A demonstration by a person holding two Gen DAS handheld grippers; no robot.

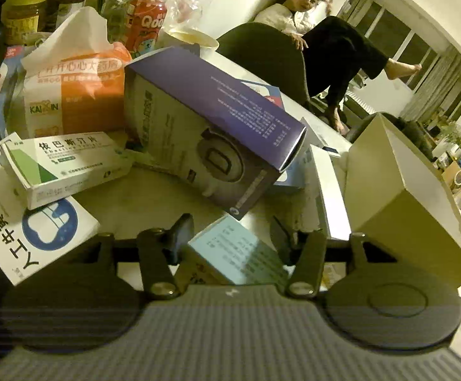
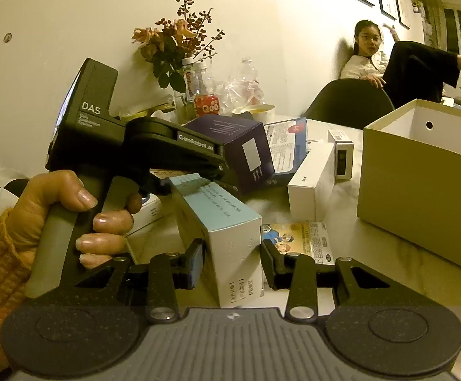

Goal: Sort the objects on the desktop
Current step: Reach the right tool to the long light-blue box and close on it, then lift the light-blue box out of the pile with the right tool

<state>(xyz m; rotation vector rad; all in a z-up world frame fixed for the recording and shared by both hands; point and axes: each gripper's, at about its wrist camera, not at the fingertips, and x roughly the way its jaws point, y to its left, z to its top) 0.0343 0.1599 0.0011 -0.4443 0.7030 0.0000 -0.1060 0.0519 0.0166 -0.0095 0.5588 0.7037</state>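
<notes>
A long light blue and white medicine box (image 2: 224,222) hangs over the table between both grippers. My right gripper (image 2: 233,247) is shut on its near end, one pad on each side. My left gripper (image 2: 227,177), held by a hand in an orange sleeve (image 2: 71,216), reaches in from the left over the box's far end. In the left wrist view that same light blue box (image 1: 233,250) sits cornerwise between the fingers of my left gripper (image 1: 230,223), with the pads against its sides. An open cream storage box (image 2: 421,190) stands to the right.
A purple carton (image 1: 211,120) lies just beyond the held box, with a green and white pill box (image 1: 62,165) and a tissue pack (image 1: 71,89) to its left. A white slim box (image 2: 313,177) and a cartoon-printed packet (image 2: 297,238) lie near the cream box. A person (image 2: 370,60) sits behind the table.
</notes>
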